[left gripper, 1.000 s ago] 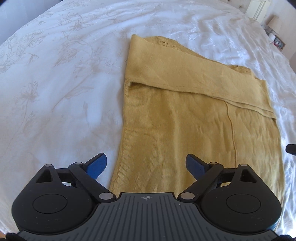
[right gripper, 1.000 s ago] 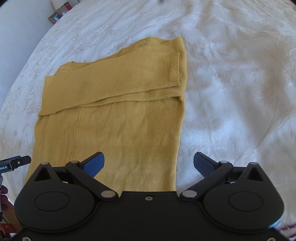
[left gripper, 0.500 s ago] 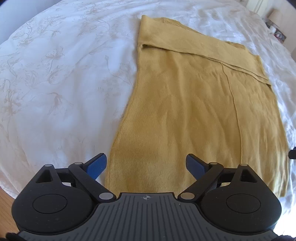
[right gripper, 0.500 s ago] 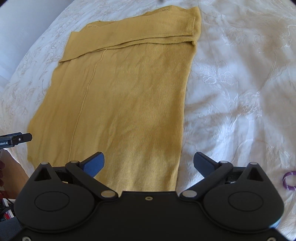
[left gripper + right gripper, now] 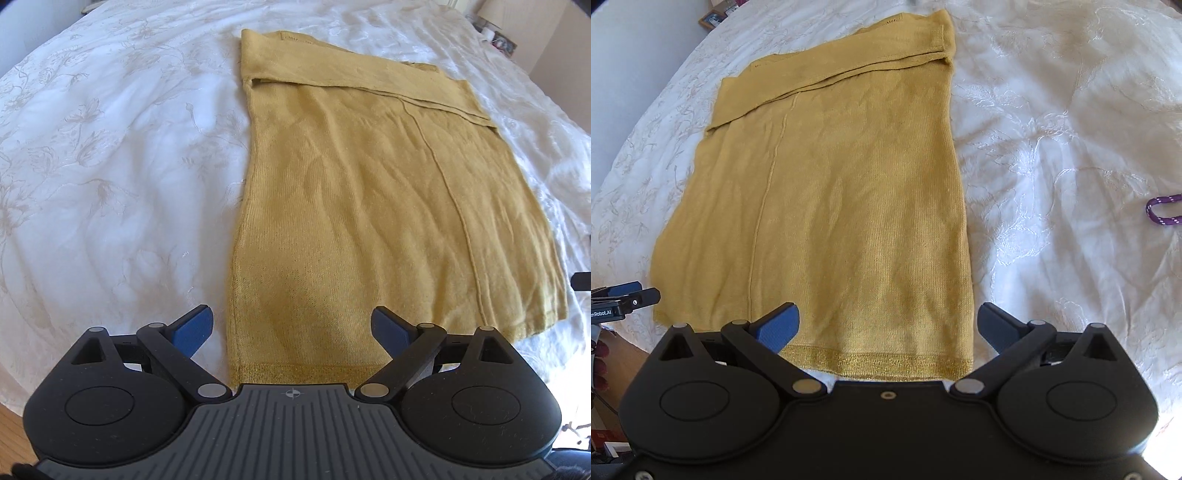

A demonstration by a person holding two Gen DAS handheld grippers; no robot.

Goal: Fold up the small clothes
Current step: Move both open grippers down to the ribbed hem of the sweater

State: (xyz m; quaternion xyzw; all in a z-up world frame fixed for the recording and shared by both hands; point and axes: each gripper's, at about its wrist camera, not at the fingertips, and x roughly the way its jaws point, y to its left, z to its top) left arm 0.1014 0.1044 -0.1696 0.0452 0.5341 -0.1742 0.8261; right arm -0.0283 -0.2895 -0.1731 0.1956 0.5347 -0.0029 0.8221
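Both claws hang wide open over the near hem of the garment, gripping nothing. Starting at the left: the left gripper (image 5: 291, 326) sits above the hem's left corner, its left blue pad out over the white embroidered bedspread (image 5: 110, 166) and its right pad over the knit. The mustard-yellow knit sweater (image 5: 369, 192) lies flat on the bed, lengthwise away from the cameras, sleeves already folded across the far end and a raised seam running down the body. Its ribbed hem (image 5: 879, 360) is the nearest edge, close to the edge of the bed. Further right, the right gripper (image 5: 888, 323) straddles the hem's right corner, left pad over the fabric, right pad over bare bedspread. At the far right of that view a purple cord loop (image 5: 1163, 210) lies on the bedspread, well apart from the sweater.

The knit looks light, soft and limp, with shallow wrinkles; it will likely drape and sag between two pinch points and may stretch if pulled. The ribbed hem corners look like the firmest places to take hold, one per claw, pinching both layers while leaving the bedspread below. Lifting evenly should help the fold go over square.
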